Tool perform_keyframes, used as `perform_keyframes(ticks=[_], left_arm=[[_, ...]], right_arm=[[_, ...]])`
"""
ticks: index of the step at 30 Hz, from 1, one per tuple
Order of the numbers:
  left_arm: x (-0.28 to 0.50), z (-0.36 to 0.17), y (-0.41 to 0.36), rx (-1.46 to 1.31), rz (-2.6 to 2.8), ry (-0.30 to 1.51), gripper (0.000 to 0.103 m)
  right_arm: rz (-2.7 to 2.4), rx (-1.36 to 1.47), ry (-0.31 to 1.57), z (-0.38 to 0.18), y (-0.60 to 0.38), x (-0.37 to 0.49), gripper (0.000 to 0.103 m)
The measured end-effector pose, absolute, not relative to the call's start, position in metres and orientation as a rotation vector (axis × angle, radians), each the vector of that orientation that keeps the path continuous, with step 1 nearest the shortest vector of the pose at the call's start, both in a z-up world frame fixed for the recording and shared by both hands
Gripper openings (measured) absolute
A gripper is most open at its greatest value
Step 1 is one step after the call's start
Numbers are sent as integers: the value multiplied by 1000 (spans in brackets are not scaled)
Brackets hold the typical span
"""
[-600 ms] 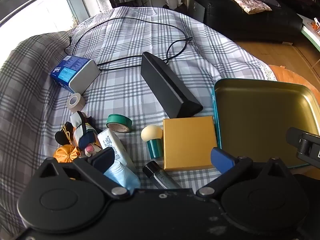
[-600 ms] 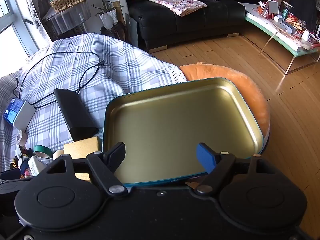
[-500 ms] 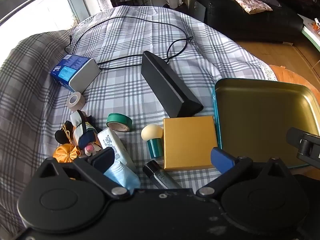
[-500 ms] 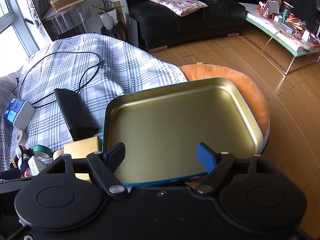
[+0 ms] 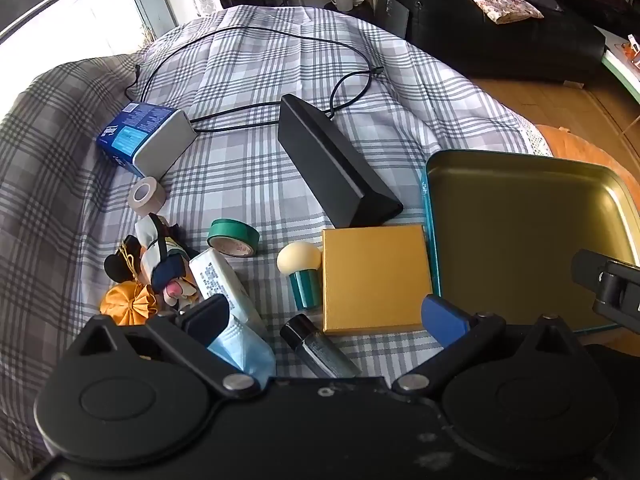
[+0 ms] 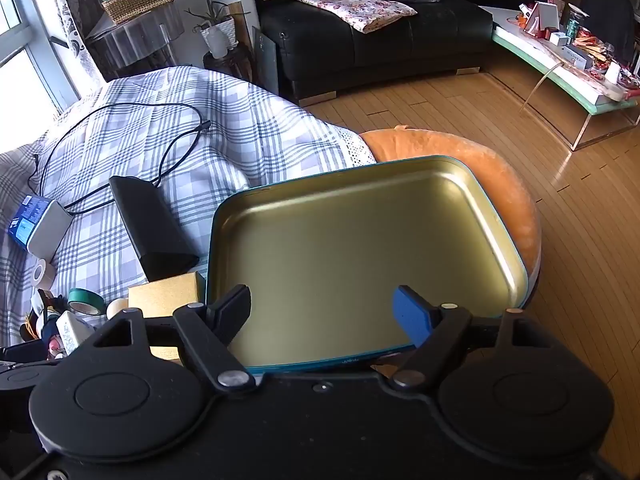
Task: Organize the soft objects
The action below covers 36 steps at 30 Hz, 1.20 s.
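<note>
Plaid bedspread point(image 5: 248, 168), gold tray point(image 6: 360, 248), wood floor point(image 6: 580, 220), both tongs point(image 5: 326, 314) point(image 6: 322, 308) wide open, empty

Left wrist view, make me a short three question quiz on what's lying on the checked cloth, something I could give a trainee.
1. True or false: the gold tray already holds a soft object.
2. Multiple choice: what lies directly against the tray's left edge? A) the green tape roll B) the gold square box C) the blue tissue box
3. Fill in: the left gripper is ____ and holds nothing.

Key
1. False; the tray is empty.
2. B
3. open; its fingers stand wide apart above the blue face mask and a dark tube.
</note>
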<state>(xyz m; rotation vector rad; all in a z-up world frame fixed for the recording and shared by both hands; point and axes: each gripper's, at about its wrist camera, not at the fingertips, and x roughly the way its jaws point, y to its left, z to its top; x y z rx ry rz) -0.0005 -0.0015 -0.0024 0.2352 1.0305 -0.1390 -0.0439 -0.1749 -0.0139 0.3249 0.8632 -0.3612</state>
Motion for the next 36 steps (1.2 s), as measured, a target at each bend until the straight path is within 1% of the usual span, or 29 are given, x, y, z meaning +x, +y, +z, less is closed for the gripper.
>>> perform_keyframes(ticks=[36], left_arm=[[0,-9,-2,232,-143,1055,103]], right_arm=[[-361,321,863,-15,-173,-43,75]])
